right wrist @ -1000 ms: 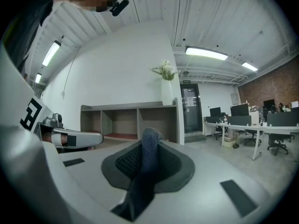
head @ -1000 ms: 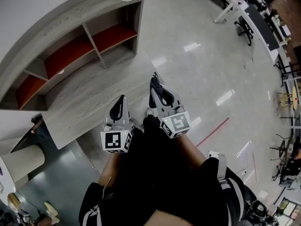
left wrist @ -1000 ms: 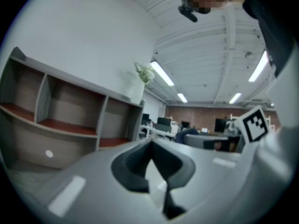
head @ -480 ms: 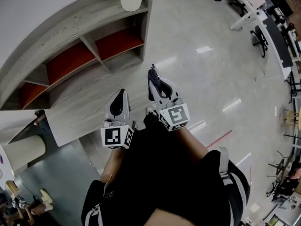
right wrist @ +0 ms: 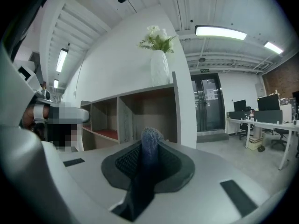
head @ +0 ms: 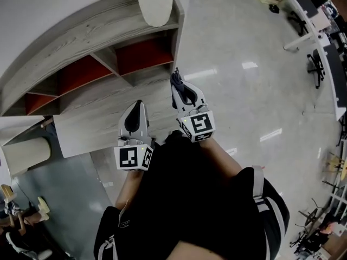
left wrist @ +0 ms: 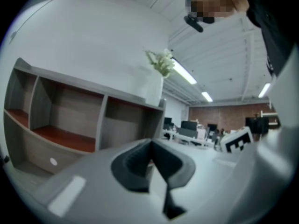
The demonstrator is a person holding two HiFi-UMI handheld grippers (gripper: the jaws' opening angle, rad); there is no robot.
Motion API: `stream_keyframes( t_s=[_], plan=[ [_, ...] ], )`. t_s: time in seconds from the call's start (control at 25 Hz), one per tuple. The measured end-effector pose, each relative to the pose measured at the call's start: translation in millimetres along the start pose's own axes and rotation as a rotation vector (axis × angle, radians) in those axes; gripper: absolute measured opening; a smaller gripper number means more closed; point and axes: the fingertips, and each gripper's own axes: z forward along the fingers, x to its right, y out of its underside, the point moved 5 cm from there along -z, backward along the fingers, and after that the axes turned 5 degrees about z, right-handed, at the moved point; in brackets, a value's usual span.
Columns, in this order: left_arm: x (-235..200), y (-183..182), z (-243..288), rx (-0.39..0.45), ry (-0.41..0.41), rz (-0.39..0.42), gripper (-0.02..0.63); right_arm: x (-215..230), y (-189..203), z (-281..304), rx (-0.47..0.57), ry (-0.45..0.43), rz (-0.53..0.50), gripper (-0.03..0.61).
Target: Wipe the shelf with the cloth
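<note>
Nearest the camera, both grippers are held out in front of the person's dark clothing (head: 184, 199). The left gripper (head: 139, 108) is seen with its jaws brought together and nothing between them. It is pointed at the low front board of the shelf (head: 81, 34). Just to its right, the right gripper (head: 177, 82) is clamped on the cloth (right wrist: 149, 143). A blue-grey fold of the cloth is pinched between the jaws and sticks out a little past their tips. That tip is held before the right-end compartment of the shelf; whether the cloth touches the wood cannot be told. Red boards are seen inside the compartments. On top of the shelf, at its right end, a white vase (head: 155, 1) with pale flowers (right wrist: 156, 37) is set. Beyond the shelf's right end, a glossy floor (head: 244, 107) and desks (head: 303, 15) are seen.
</note>
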Motion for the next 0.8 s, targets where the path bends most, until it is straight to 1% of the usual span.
stream_keyframes(
  t_s=[0.12, 0.24, 0.56, 0.8],
  plan=[
    [-13.5, 2.2, 9.3, -0.010, -0.019, -0.008, 0.005, 5.2, 6.3, 25.5, -0.023, -0.005, -0.009, 0.048],
    [-24.4, 3.0, 17.1, -0.015, -0.013, -0.017, 0.005, 10.1, 12.5, 43.2, -0.043, 0.013, 0.002, 0.048],
    [-60.8, -0.3, 36.9, -0.006, 0.040, -0.025, 0.005, 19.9, 33.5, 90.3, -0.101, 0.114, 0.010, 0.048],
    [-80.9, 5.5, 47.1, -0.006, 0.053, -0.050, 0.005, 33.2, 51.6, 123.2, -0.171, 0.176, -0.001, 0.048]
  ],
)
